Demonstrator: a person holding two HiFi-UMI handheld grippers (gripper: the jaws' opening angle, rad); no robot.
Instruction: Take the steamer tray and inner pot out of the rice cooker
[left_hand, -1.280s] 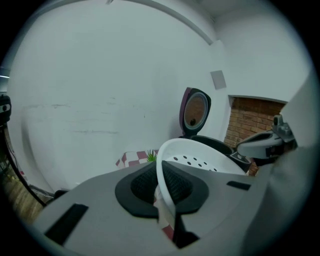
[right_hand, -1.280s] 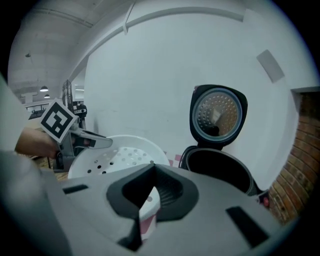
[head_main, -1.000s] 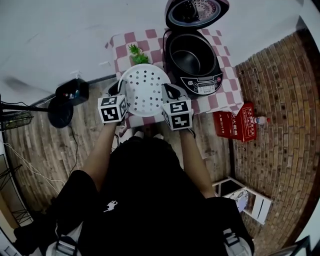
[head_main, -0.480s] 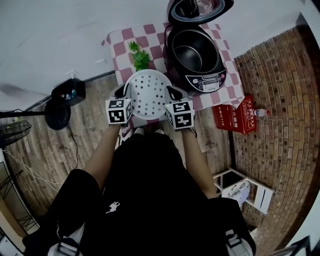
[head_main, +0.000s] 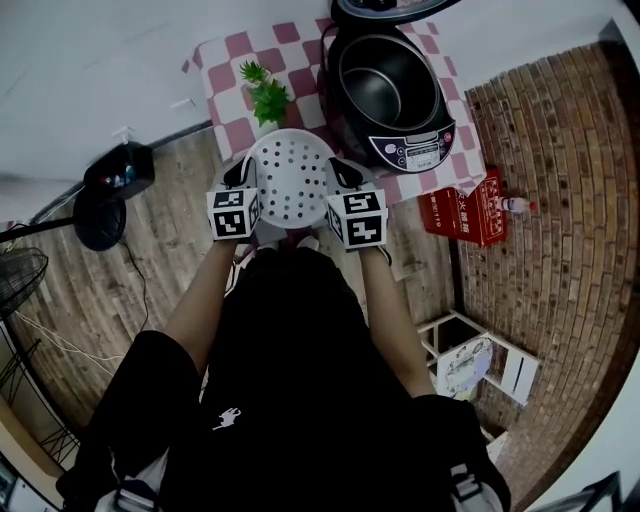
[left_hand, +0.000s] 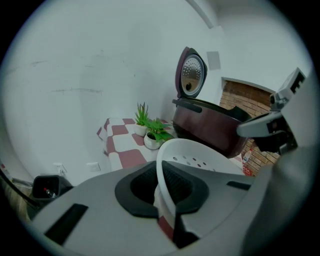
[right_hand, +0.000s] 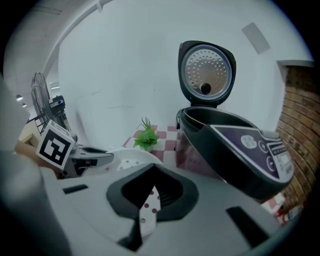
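Tray step: steamer tray (head_main: 290, 180) is out of the rice cooker (head_main: 415, 150), held between both my grippers over the near edge of the checkered surface (head_main: 225, 100), just in front of the potted plant (head_main: 265, 95). Left gripper (left_hand: 162, 189) is clamped on the tray's left rim. Right gripper (right_hand: 152, 195) is clamped on the right rim, with the thin wall pinched between the pads. Can't tell if the tray bottom touches the surface. Inner pot (head_main: 385, 85) sits in the cooker, lid (right_hand: 206, 72) up, not yet out.

To do this well, I judge: keep both grips level so the tray doesn't tip. Set it fully on the surface, not half off the near edge, and clear of the plant. Let go both sides together, since the rim looks thin and slick and would likely slip if one side frees first. Leave room beside the cooker for the pot.
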